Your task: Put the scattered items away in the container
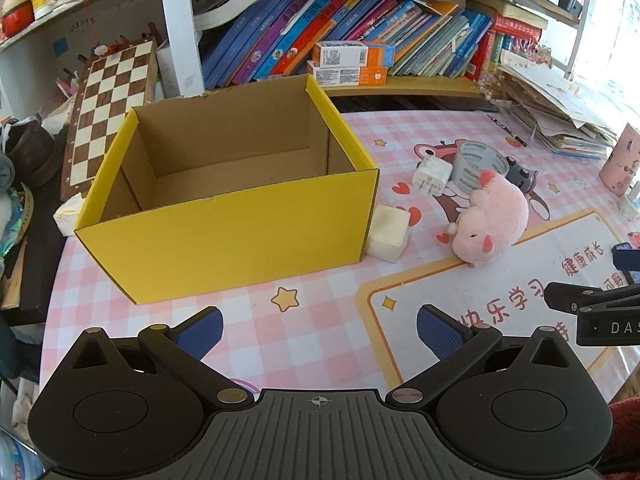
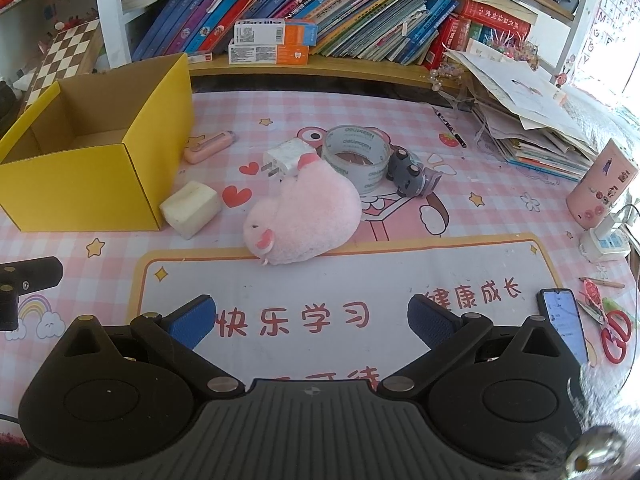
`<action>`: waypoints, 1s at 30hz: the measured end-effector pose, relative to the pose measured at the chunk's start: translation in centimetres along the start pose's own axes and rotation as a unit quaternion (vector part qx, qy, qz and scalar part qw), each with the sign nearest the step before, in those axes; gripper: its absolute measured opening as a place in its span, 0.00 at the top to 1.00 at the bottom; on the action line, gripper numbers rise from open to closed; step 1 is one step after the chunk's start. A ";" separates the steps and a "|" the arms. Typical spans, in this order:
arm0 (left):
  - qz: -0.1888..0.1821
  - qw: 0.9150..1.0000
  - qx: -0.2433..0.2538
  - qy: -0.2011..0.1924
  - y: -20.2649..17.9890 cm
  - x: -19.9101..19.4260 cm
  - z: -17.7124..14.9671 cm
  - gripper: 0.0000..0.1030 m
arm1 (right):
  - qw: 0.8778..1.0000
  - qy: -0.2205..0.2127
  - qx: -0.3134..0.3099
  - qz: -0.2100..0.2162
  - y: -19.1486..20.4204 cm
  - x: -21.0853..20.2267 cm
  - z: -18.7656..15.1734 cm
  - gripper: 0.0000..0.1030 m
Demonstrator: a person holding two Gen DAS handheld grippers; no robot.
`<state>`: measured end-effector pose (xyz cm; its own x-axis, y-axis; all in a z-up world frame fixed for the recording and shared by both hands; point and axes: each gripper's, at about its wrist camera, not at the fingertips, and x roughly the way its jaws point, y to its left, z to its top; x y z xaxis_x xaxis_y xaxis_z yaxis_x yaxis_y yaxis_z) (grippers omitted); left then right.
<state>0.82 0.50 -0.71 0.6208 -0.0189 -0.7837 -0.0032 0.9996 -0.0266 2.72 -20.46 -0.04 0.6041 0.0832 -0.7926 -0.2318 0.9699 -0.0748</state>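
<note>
Both grippers, left (image 1: pixel 319 332) & right (image 2: pixel 312 322), wide, empty; pig plush (image 2: pixel 304 216) beside box (image 2: pixel 80 184).

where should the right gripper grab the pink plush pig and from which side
Grip the pink plush pig across its round body, behind the head, coming down from above with the right gripper, which is open. It lies on its side on the mat with its snout toward the sponge block; the soft, wide middle should squash between the fingers. Its far end sits against the charger and tape roll, so stay toward the near side.
</note>
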 end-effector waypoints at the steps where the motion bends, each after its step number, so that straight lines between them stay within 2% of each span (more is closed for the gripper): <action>1: -0.001 1.000 0.000 0.000 0.0 0.0 0.0 0.00 | 1.000 0.000 0.000 0.001 0.0 0.0 0.0 0.00; 11: -0.012 1.000 -0.012 0.000 -0.6 0.0 0.0 0.00 | 1.000 0.002 -0.004 0.014 -0.7 0.5 0.2 0.00; 24: 0.025 1.000 -0.013 -0.007 -2.8 -0.2 0.5 0.00 | 0.998 -0.002 -0.031 0.049 -2.1 1.8 1.2 0.00; 30: 0.026 0.999 -0.015 -0.016 -4.2 -0.3 0.7 0.00 | 0.997 -0.007 -0.050 0.063 -3.2 2.4 1.7 0.00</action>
<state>1.23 -3.68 0.07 0.6436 0.0348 -0.7645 -0.0599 0.9982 -0.0050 6.22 -23.02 -0.66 0.5751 0.2070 -0.7915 -0.3807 0.9240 -0.0349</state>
